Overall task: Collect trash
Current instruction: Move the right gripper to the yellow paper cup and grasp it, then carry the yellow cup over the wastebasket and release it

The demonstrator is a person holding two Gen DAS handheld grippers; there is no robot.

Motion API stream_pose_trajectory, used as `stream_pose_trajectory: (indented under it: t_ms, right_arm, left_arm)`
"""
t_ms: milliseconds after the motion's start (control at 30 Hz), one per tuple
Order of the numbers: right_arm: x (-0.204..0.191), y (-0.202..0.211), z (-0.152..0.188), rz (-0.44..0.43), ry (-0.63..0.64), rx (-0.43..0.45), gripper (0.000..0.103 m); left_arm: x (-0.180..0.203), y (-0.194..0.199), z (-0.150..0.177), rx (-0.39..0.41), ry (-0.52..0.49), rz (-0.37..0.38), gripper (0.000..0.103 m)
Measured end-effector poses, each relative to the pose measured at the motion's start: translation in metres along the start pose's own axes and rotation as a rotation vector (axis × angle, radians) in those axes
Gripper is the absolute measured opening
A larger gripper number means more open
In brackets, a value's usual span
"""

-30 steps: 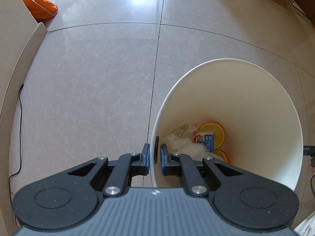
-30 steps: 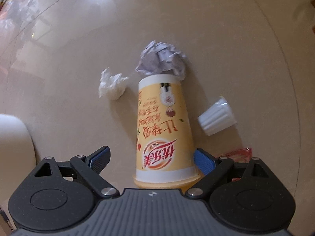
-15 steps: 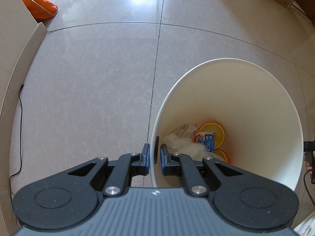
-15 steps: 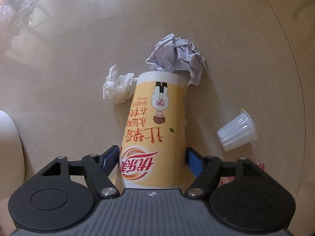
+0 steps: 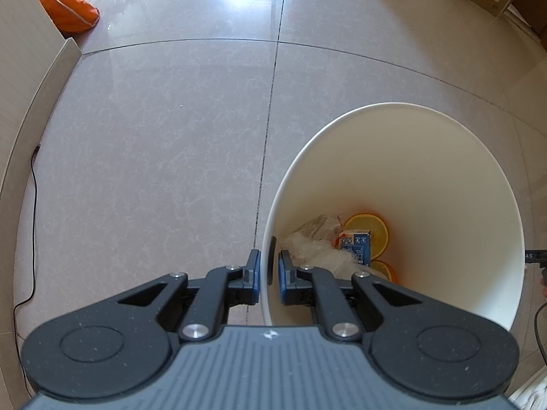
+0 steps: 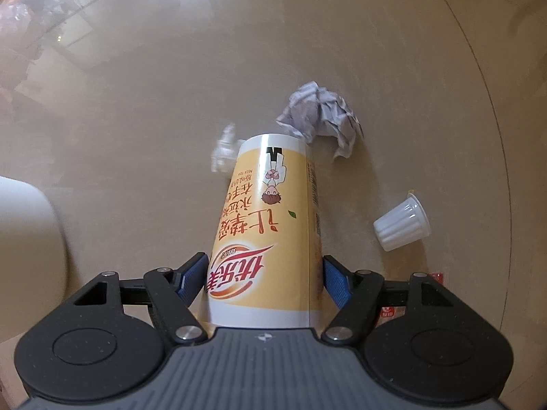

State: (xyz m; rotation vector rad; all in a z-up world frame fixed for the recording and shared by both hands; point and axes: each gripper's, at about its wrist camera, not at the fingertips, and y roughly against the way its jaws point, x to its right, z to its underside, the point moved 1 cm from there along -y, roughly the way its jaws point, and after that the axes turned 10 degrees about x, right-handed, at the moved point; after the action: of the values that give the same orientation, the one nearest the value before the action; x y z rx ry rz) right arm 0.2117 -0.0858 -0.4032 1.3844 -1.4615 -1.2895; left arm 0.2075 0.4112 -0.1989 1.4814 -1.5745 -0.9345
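Two tongs: both clenched.
Left tongs (image 5: 268, 268): pinching white plastic bin's rim (image 5: 265, 239).
Right tongs (image 6: 265, 275): grasping yellow paper milk-tea cup (image 6: 270, 232).

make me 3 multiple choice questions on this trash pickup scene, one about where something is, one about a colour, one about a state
1. Where does the left claw grip the white bin?
A. its rim
B. its base
C. a handle on its far side

2. What is the main colour of the milk tea cup in the right claw?
A. green
B. yellow
C. black

3. In what state is the small white ribbed cup on the floor?
A. standing upright
B. lying on its side
C. stacked inside another cup

Answers:
1. A, the shut pads pinch the bin's near rim wall.
2. B, its printed wrap is yellow with red lettering, clamped between the blue pads.
3. B, it lies tipped over, apart from the crumpled paper ball.
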Motion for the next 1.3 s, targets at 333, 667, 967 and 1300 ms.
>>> stream_pose_trajectory:
  t_ms: [333, 667, 967, 1300]
  right_arm:
    - [-0.049, 0.102, -0.011, -0.123, 0.123, 0.068, 0.076]
    - [-0.143, 0.225, -0.029, -0.309, 0.354, 0.207, 0.076]
    - [-0.229, 0.272, -0.030, -0.452, 0.515, 0.250, 0.076]
    - [-0.289, 0.281, -0.010, -0.484, 0.665, 0.274, 0.100]
  left_arm:
    - [0.000, -0.001, -0.001, -0.005, -0.004, 0.003, 0.008]
    - [0.002, 0.000, -0.002, 0.000, -0.015, 0.006, 0.008]
    - [0.000, 0.000, -0.002, -0.001, -0.010, 0.007, 0.008]
    - [0.000, 0.001, -0.003, 0.001, -0.020, 0.012, 0.008]
